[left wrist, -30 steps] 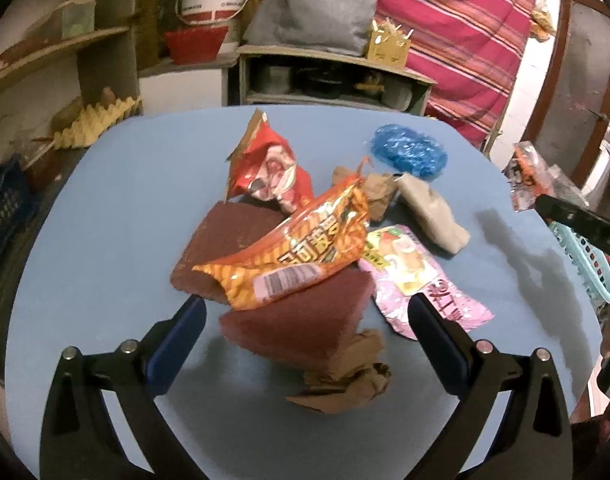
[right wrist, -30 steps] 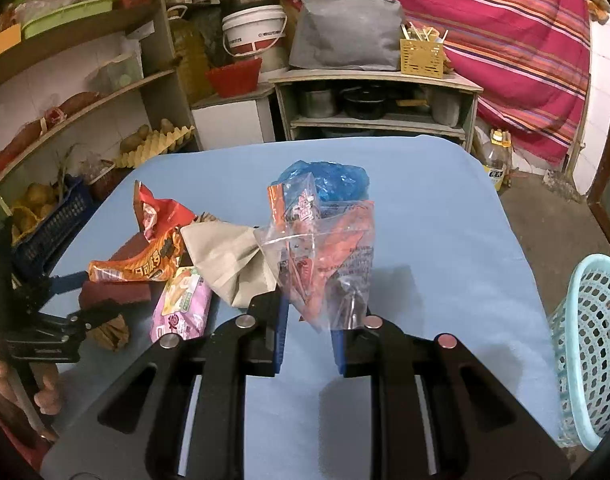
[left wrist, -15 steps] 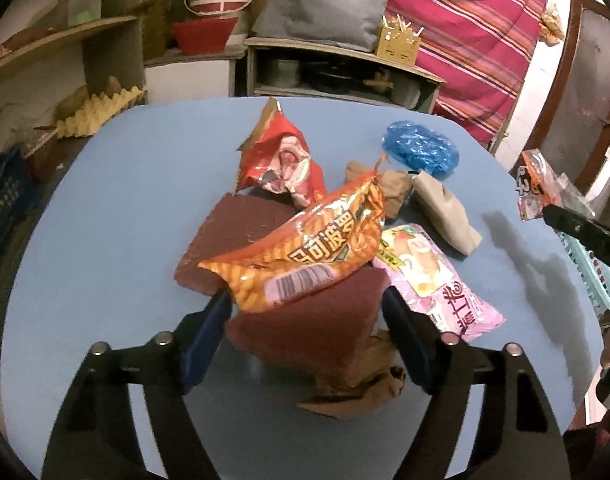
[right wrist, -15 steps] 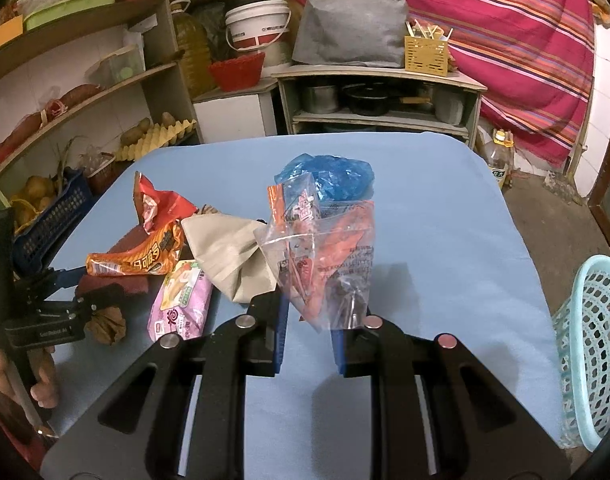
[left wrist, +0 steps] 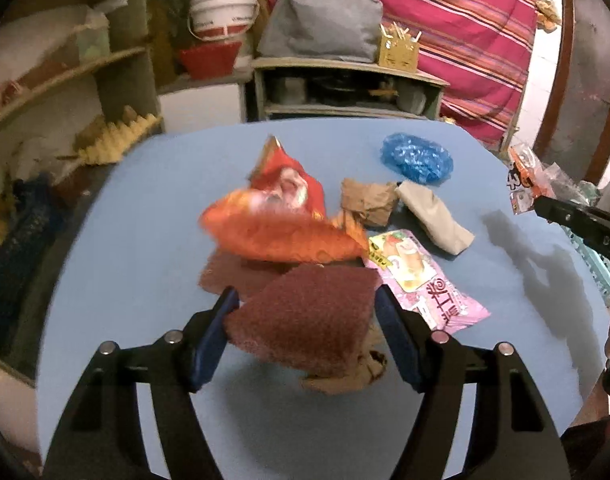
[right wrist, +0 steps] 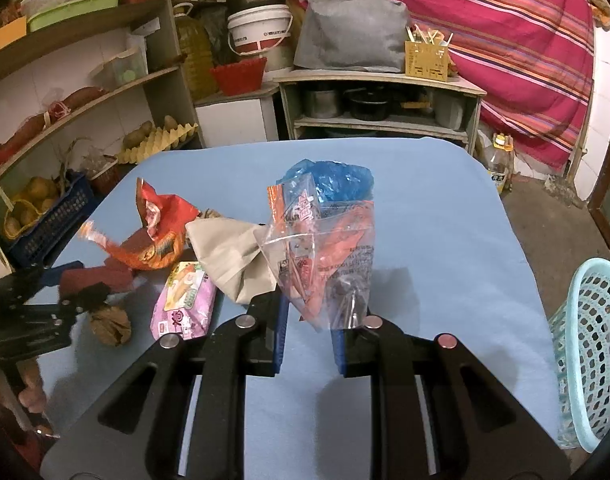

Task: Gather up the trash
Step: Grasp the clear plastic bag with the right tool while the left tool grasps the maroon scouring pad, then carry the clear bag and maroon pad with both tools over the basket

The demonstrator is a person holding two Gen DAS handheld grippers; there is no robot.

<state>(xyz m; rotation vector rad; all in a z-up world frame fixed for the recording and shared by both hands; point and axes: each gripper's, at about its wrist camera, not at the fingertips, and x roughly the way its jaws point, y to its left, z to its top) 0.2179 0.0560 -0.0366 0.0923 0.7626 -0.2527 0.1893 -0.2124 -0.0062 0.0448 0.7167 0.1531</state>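
Collection has barely begun. Left gripper [left wrist: 307,326] jaws, just closing, clamp the maroon scouring pad [left wrist: 305,316]; right gripper [right wrist: 309,322] jaws clench a clear snack bag [right wrist: 325,252]. Beside the pad, several wrappers litter the bench [right wrist: 445,232].

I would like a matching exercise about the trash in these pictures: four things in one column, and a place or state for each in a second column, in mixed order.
Things:
1. clear plastic bag
2. reddish-brown scouring pad
3. crumpled blue plastic bag
4. pink snack wrapper

Places or states:
A. lying flat on the blue table, beside the left gripper
B. between the left gripper's fingers
C. farthest back on the table
D. clamped in the right gripper

Pairs: 1-D, 2-B, 3-C, 4-A
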